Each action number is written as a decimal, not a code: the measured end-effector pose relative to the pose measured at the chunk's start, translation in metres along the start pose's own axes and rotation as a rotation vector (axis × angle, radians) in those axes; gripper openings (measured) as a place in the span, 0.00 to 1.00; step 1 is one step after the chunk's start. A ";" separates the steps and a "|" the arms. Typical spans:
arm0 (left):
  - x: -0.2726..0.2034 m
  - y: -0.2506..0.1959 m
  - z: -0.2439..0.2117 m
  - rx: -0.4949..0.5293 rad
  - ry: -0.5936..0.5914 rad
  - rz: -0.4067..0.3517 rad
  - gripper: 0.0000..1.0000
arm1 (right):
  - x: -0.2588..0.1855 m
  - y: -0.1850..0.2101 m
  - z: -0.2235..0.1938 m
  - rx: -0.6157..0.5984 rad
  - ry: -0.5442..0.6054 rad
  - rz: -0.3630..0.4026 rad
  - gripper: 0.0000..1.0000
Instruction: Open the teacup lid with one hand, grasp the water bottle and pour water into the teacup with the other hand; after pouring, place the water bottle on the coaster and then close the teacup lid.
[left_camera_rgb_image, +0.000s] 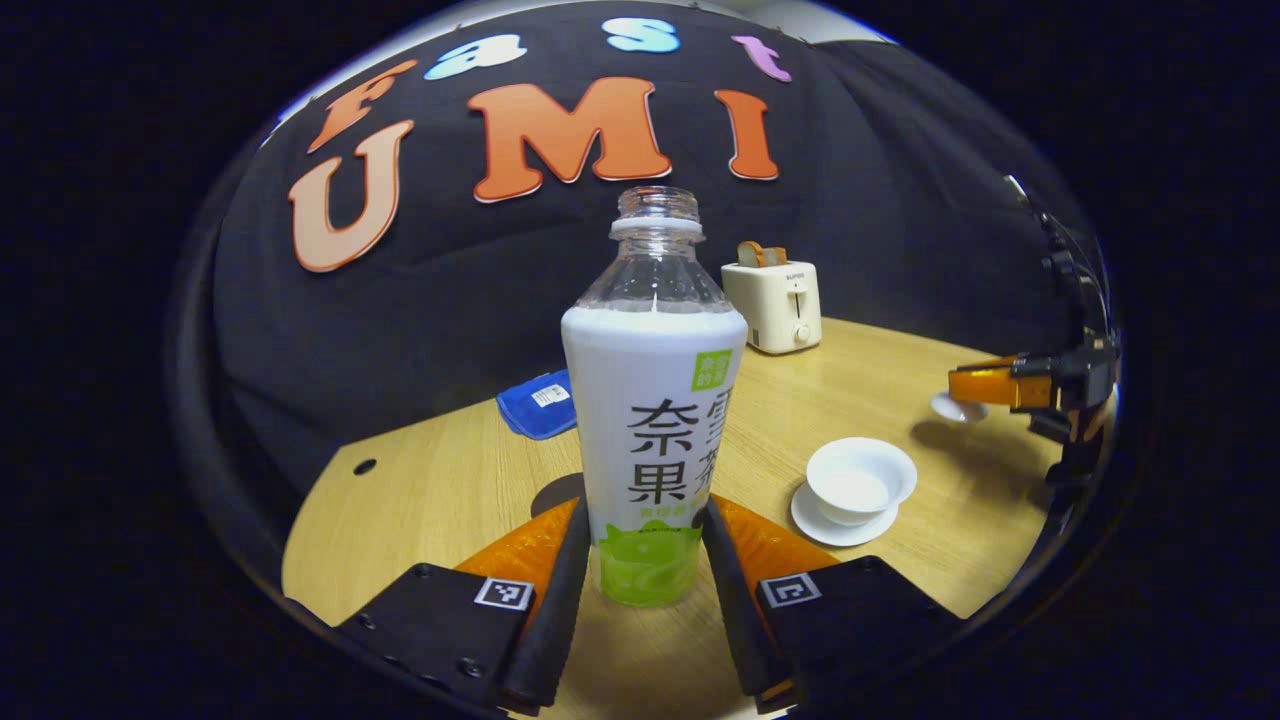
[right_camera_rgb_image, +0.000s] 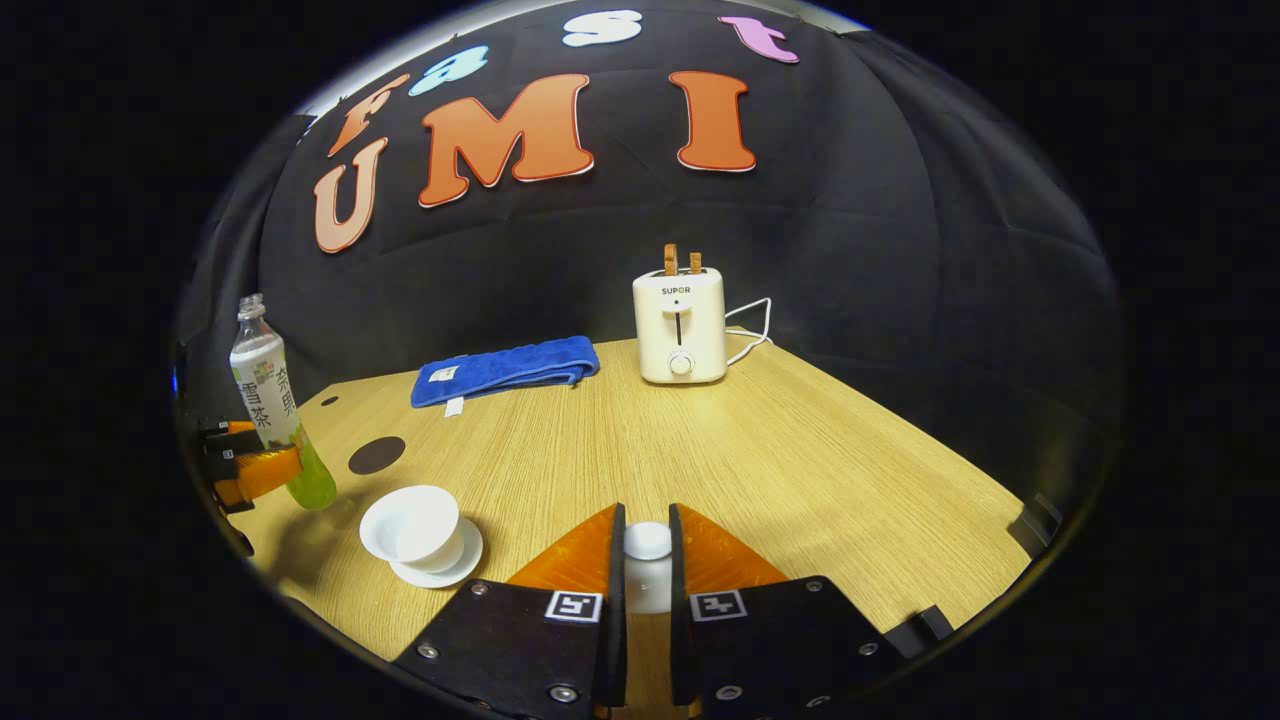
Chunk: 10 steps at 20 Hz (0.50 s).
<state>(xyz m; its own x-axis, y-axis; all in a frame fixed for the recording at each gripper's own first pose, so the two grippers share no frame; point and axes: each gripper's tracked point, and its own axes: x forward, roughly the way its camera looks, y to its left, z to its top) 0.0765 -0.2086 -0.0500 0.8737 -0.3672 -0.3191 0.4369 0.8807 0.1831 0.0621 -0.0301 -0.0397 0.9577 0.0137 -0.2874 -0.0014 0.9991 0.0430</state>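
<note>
On the pale wooden table (right_camera_rgb_image: 800, 450), the left gripper (left_camera_rgb_image: 648, 560) has both fingers pressed to the lower sides of the uncapped clear plastic bottle with the white and green label (left_camera_rgb_image: 652, 420), which stands upright. From the right gripper view, that bottle (right_camera_rgb_image: 268, 400) sits at the table's left edge with the left gripper (right_camera_rgb_image: 255, 470) clamped low on it, and the dark round coaster (right_camera_rgb_image: 377, 455) lies just beside it.

Over to the white porcelain teacup (left_camera_rgb_image: 860, 480) — it's open, resting on its white saucer (left_camera_rgb_image: 840, 525), whitish inside. In the right gripper view the cup (right_camera_rgb_image: 412, 525) sits between the bottle and the right gripper (right_camera_rgb_image: 648, 560).

That right gripper is narrow, fingers closed on the small white teacup lid (right_camera_rgb_image: 648, 542), held up by its knob. From the left gripper view, the right gripper (left_camera_rgb_image: 985, 385) hangs above the table with the lid (left_camera_rgb_image: 955, 407) at its tip, near the cup.

At the back: a folded blue towel (right_camera_rgb_image: 510, 368) and a cream toaster (right_camera_rgb_image: 680, 325) with toast in its slots.
</note>
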 end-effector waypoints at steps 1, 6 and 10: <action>0.000 0.000 0.000 -0.041 -0.004 -0.004 0.68 | 0.001 0.001 -0.001 -0.001 0.004 0.001 0.17; 0.005 0.000 -0.006 -0.116 0.016 0.004 0.65 | 0.003 0.001 -0.003 -0.007 0.007 -0.003 0.18; 0.006 -0.005 -0.013 -0.151 0.041 -0.013 0.64 | 0.004 0.003 -0.005 -0.015 0.014 -0.004 0.18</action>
<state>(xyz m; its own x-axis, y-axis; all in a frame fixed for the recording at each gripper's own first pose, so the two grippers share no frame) 0.0765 -0.2110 -0.0645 0.8575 -0.3691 -0.3583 0.4085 0.9120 0.0381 0.0647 -0.0274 -0.0459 0.9535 0.0099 -0.3014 -0.0017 0.9996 0.0277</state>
